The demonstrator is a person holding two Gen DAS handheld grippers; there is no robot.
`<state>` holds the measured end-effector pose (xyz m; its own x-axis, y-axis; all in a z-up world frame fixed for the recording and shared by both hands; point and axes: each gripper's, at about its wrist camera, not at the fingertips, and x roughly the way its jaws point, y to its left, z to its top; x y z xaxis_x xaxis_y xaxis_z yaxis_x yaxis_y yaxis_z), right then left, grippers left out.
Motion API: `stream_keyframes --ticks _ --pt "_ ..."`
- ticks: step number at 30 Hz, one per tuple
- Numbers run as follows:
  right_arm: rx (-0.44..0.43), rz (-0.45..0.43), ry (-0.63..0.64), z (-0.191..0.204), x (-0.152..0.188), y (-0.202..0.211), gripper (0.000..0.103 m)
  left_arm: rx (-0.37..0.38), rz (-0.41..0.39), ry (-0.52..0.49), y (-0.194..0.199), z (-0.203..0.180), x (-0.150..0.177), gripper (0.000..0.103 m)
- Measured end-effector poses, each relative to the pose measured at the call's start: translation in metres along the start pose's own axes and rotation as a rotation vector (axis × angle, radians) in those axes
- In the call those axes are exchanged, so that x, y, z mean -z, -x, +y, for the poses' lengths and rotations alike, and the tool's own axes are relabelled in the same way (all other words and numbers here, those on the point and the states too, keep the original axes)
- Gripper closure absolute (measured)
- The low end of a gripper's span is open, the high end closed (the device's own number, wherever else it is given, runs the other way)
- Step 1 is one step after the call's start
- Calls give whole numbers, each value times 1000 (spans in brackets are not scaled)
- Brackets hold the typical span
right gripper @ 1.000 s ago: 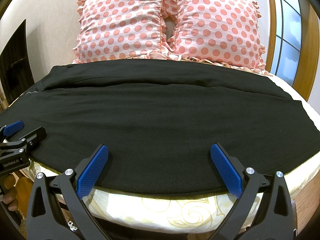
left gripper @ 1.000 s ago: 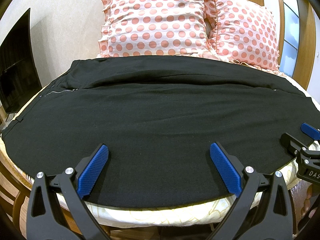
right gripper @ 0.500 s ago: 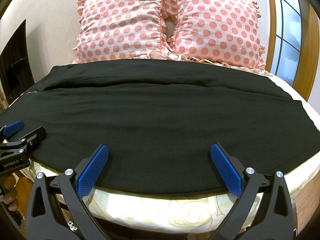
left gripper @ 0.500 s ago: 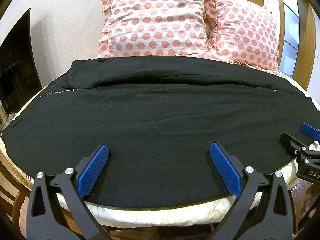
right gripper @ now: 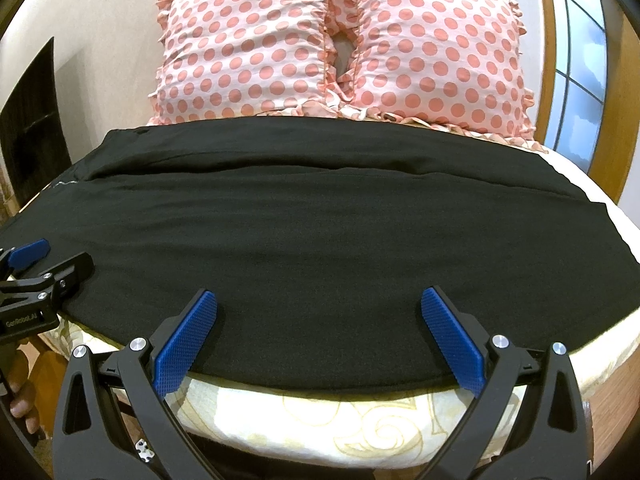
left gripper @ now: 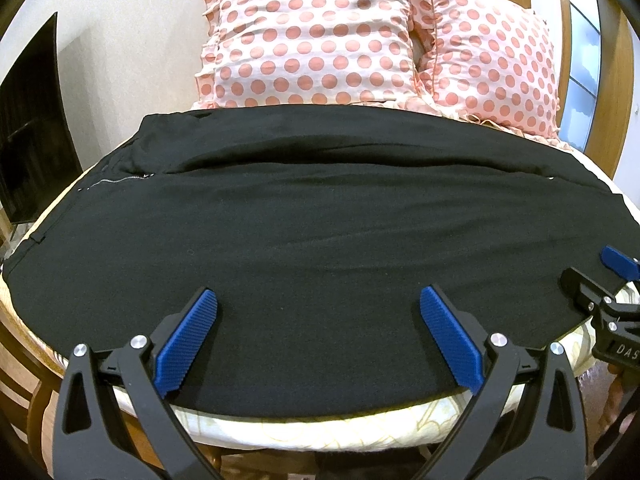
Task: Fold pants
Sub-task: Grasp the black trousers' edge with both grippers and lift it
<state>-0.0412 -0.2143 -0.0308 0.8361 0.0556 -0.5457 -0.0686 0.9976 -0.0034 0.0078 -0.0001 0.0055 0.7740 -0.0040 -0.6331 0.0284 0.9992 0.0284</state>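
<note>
Black pants (left gripper: 320,232) lie spread flat across the bed, waist and zipper at the left, legs running right; they also show in the right wrist view (right gripper: 320,248). My left gripper (left gripper: 318,304) is open and empty over the pants' near edge. My right gripper (right gripper: 318,304) is open and empty over the near edge further right. The right gripper also shows at the right edge of the left wrist view (left gripper: 600,280). The left gripper shows at the left edge of the right wrist view (right gripper: 44,264).
Two pink polka-dot pillows (left gripper: 312,36) (right gripper: 436,48) stand against the wall behind the pants. The cream mattress edge (right gripper: 320,412) runs below the pants. A dark screen (left gripper: 28,120) stands at the left and a wood-framed window (right gripper: 576,64) at the right.
</note>
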Motion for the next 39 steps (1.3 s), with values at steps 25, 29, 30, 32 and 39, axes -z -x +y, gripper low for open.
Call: stream_keyframes --ticks 25,29,30,32,39 --pt "393 240 -573 -264 -191 -142 19 -141 -53 -58 -36 0 -93 2" --pt "488 314 -669 -298 -208 -196 31 -107 3 -22 -54 8 -93 2" --pt "504 330 -692 -303 -210 -207 32 -90 25 -10 -58 10 -93 2" --pt "538 350 -720 -309 -215 -225 34 -65 42 9 -61 14 -92 2" --pt "678 367 -594 -301 -219 -248 43 19 113 91 -75 28 -92 2"
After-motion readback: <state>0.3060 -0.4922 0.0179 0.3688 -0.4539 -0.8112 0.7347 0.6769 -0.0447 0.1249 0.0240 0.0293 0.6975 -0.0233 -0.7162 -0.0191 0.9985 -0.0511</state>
